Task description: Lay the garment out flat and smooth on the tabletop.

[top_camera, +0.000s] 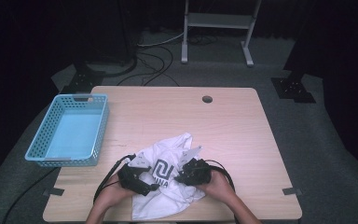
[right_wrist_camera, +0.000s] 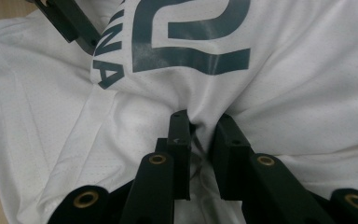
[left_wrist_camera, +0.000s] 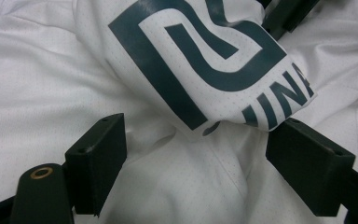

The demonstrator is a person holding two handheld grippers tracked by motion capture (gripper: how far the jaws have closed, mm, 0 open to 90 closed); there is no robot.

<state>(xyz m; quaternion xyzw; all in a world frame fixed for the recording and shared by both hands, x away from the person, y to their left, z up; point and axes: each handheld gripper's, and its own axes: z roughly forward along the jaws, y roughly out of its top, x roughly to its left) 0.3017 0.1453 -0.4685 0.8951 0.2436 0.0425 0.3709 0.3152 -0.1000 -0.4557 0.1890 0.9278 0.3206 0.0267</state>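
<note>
A crumpled white shirt (top_camera: 168, 198) with a dark printed logo (top_camera: 161, 171) lies on the wooden table near its front edge. My left gripper (top_camera: 153, 187) rests on the shirt's left side. In the left gripper view it (left_wrist_camera: 200, 156) stands open, its jaws wide apart on either side of a fold of the shirt (left_wrist_camera: 46, 93) that carries the logo (left_wrist_camera: 200, 56). My right gripper (top_camera: 178, 177) sits on the shirt's right side. In the right gripper view it (right_wrist_camera: 204, 133) is shut on a pinch of white fabric just below the logo (right_wrist_camera: 186, 42).
A light blue perforated basket (top_camera: 99, 133) stands with nothing in it at the table's left edge. The table (top_camera: 223, 135) has a round cable hole (top_camera: 207, 99) near its far edge. Cables and a white metal stand lie on the floor beyond.
</note>
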